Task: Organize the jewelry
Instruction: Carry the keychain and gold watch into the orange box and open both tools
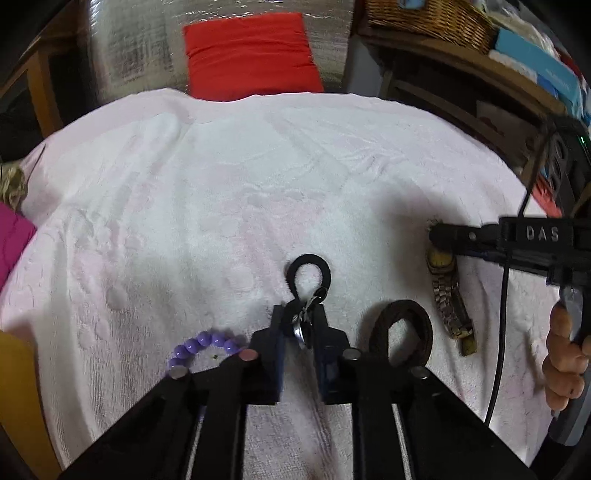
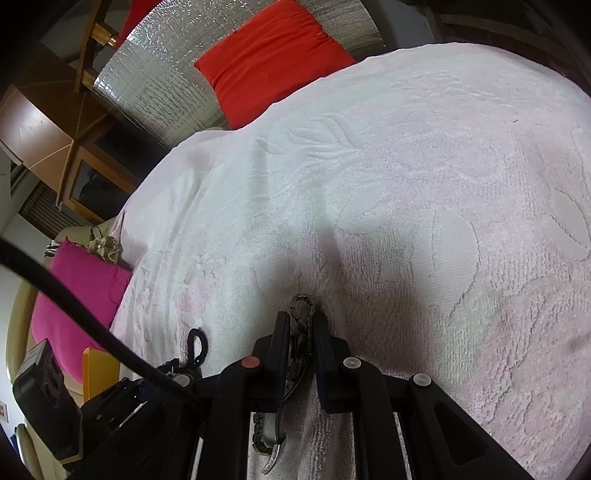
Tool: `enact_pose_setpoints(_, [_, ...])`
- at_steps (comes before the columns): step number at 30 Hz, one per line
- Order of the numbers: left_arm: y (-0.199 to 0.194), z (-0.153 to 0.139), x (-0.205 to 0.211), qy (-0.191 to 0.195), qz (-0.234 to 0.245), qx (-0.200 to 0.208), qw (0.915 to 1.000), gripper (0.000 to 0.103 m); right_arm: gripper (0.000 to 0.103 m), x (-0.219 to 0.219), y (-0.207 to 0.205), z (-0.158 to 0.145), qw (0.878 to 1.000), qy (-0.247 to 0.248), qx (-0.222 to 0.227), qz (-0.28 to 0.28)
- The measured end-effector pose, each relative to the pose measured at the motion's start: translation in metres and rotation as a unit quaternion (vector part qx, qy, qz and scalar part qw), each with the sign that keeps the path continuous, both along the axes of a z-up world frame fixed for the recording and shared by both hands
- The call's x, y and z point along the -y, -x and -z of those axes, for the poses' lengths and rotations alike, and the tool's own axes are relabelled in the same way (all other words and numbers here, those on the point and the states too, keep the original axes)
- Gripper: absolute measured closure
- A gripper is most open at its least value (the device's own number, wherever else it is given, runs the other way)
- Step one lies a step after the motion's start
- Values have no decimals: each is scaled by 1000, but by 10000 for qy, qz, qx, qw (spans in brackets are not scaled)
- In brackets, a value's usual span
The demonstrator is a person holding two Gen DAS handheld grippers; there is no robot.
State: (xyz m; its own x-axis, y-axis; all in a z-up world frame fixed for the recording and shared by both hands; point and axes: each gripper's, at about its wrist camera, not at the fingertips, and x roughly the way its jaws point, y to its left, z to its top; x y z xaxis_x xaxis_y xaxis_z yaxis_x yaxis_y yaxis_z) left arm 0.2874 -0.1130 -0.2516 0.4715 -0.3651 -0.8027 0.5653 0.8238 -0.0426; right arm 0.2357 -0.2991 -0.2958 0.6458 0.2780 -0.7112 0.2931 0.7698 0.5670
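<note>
My left gripper is shut on a black cord bracelet; its loop sticks out ahead of the fingertips and a metal charm sits between the pads. A purple bead bracelet lies just left of it, partly under the fingers, and a brown leather bracelet lies to the right. Further right, a metal-band watch with a yellow face rests on the towel. My right gripper is shut on the watch band, whose clasp end trails below. The black cord loop shows at lower left in the right wrist view.
A pale pink towel covers the work surface. A red cushion lies past its far edge and a magenta cushion at its left. A wicker basket and wooden shelves stand at the far right. A black cable hangs by the right hand.
</note>
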Motion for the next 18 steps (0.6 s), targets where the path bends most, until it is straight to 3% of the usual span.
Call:
enact_pose_setpoints(9, [14, -24, -11, 332, -61, 269, 9991, 94, 90, 1, 8, -7, 9999, -150, 17, -12])
enact_pose_setpoints(18, [39, -56, -36, 661, -183, 629, 9957, 94, 91, -9, 20, -36, 9982, -93, 558, -175])
